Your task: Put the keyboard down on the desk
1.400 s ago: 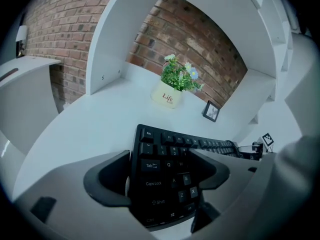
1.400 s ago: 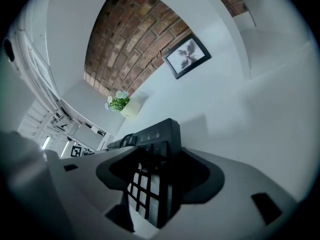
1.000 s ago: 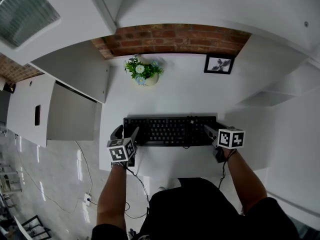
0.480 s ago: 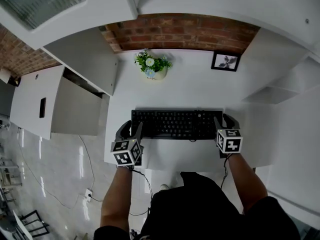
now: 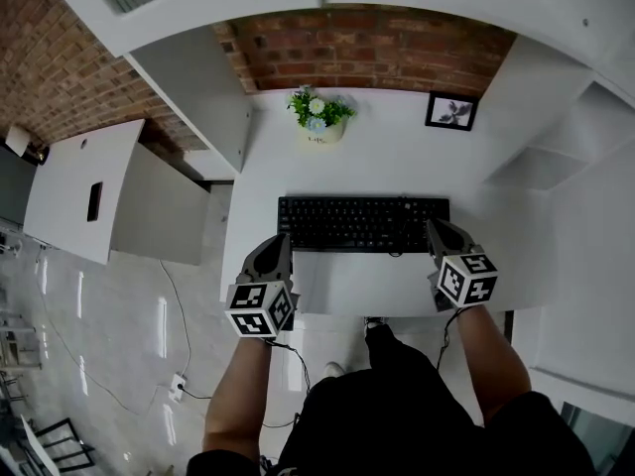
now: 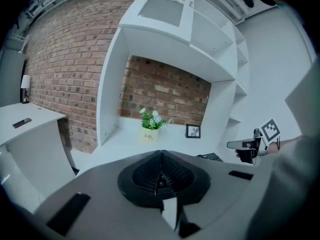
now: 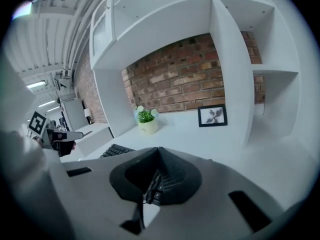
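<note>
Head view: keyboard (image 5: pixel 362 223) lies flat on the desk (image 5: pixel 387 162), right where the task wants it. Left gripper (image 5: pixel 276 251) & right gripper (image 5: pixel 440 236) hover near its ends, both pinched closed w/ nothing in them. Imo just don't bump it.

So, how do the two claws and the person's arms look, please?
The left claw and the right claw have grey bodies and black ribbed pads. Each carries a white cube with black square markers, and a thin dark cable hangs below. The forearms have no sleeves; the clothing is black.
</note>
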